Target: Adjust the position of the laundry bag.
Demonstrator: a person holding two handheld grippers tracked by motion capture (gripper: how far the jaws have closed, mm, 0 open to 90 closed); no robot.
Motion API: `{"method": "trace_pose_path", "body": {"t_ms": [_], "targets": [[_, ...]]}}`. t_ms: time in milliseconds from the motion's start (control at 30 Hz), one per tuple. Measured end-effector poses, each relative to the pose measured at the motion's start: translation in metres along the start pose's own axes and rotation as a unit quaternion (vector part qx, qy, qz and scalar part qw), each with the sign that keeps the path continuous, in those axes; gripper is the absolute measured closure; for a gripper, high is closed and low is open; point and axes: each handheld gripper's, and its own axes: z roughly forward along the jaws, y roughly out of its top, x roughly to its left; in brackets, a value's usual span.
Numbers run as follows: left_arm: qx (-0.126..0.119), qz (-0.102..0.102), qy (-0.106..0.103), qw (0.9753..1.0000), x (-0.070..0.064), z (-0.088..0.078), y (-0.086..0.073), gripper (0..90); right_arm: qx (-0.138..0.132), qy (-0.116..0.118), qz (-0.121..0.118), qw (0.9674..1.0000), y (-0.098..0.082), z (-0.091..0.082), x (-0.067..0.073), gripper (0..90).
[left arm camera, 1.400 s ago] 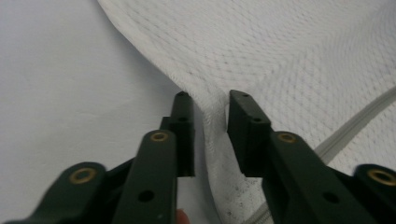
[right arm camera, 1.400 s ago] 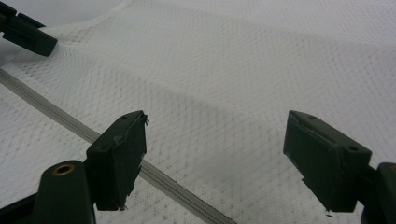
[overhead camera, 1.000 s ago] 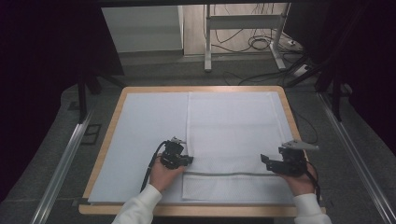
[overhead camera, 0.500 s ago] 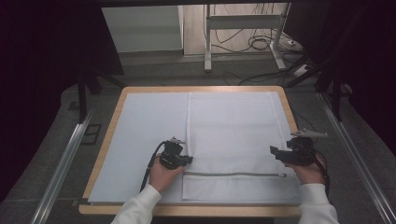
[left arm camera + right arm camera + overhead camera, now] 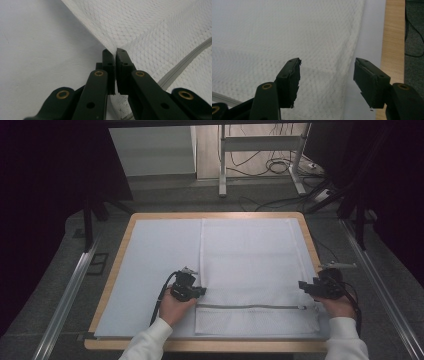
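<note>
On the table point(image 5: 115, 270), mesh bag point(image 5: 250, 265), long axis front-to-back, zipper point(image 5: 250, 307) crosswise.

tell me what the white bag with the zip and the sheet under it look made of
The bag looks like a woven mesh fabric, matte: a fine dotted, honeycomb-like texture shows in both gripper views. Its zip is a grey ribbed strip, probably plastic. The sheet under it looks smooth, pale and matte, perhaps paper or thin cloth; hard to tell.
</note>
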Motion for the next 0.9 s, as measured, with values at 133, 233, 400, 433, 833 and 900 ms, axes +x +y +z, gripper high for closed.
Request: {"method": "trace_pose_path", "body": {"t_ms": [133,233,400,433,833,900], "targets": [[0.001,0.000,0.001,1.0000,0.000,0.000,0.000,87.8,0.006,-0.001,0.009,0.9999,-0.003,0.004,-0.007,41.3],[-0.003,-0.006,-0.001,1.0000,0.000,0.000,0.000,87.8,0.013,0.002,0.014,0.9998,-0.004,0.006,-0.010,43.5],[-0.002,-0.004,-0.002,1.0000,0.001,-0.001,0.000,87.9,0.018,-0.001,0.015,0.9997,-0.005,0.011,-0.013,47.9],[-0.003,-0.005,-0.002,1.0000,0.001,-0.001,0.000,87.9,0.021,0.000,0.017,0.9996,-0.005,0.012,-0.012,49.0],[-0.001,-0.003,-0.004,1.0000,0.001,-0.001,0.000,88.4,0.037,0.002,0.019,0.9991,-0.008,0.019,-0.016,57.1],[-0.001,-0.004,-0.003,1.0000,0.001,-0.001,0.000,88.3,0.039,0.001,0.019,0.9991,-0.008,0.021,-0.017,57.2]]}}
